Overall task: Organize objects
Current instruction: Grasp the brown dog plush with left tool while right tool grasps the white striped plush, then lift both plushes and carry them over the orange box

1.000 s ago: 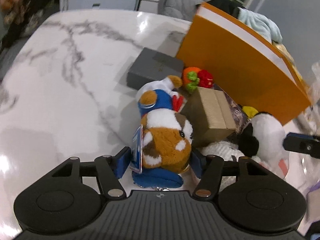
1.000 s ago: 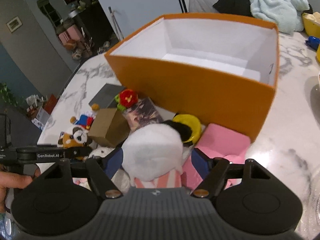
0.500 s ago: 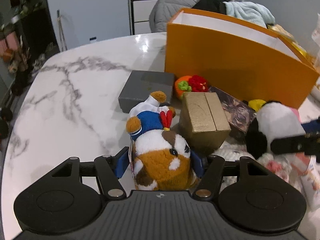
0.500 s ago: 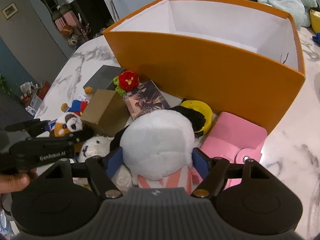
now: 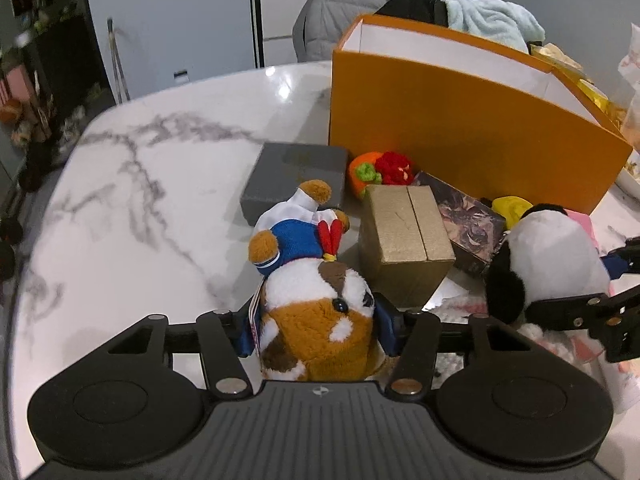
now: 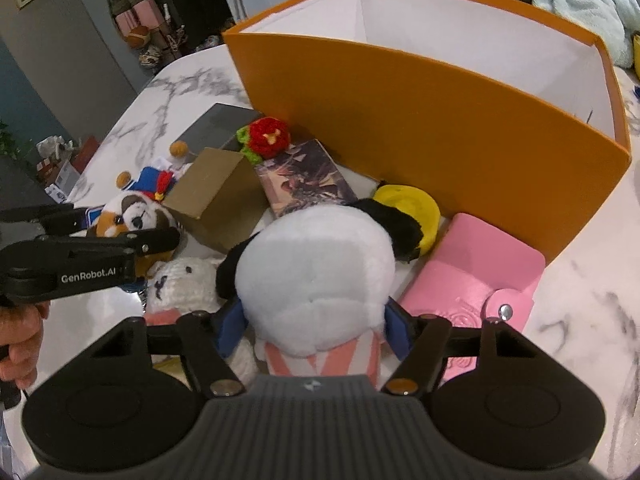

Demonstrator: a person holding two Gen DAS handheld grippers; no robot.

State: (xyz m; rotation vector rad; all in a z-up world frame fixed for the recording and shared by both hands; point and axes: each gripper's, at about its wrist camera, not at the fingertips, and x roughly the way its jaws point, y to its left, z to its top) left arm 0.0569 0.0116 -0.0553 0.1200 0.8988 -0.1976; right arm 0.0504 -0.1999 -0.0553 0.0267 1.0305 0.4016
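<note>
White marble table (image 5: 120,208) with grey veining, kind of glossy, and behind it a pretty cluttered room: a grey padded chair (image 5: 340,12) at 12 o'clock in my left view, a pale blue fleece blanket (image 5: 492,20) heaped over at 1 o'clock, and dark shelves with knick-knacks off at 10.

Only writing I can actually read is "GenRobot.AI" on the side of my left gripper (image 6: 156,240), seen from the right cam. There's a hang tag on the dog plush but it's edge-on, can't read it.

My left gripper (image 5: 316,330) is pinching a brown-and-white dog plush (image 5: 316,320) with a blue sailor top, blue pads pressed into both sides of its head. My right gripper (image 6: 314,328) is clamped on a panda plush (image 6: 316,272), white head, black ears, pink striped outfit.

Everything else sits in a pile in front of the big orange box (image 6: 420,120), which has a white interior and stands at 12 to 1 o'clock: a gold cardboard box (image 5: 404,240), grey flat box (image 5: 292,176), red-and-green crochet flower (image 6: 266,140), a dark illustrated box (image 6: 304,178), yellow round thing (image 6: 408,204), pink wallet (image 6: 476,268) with a snap, and a white knitted bunny (image 6: 180,284) just left of the panda.
</note>
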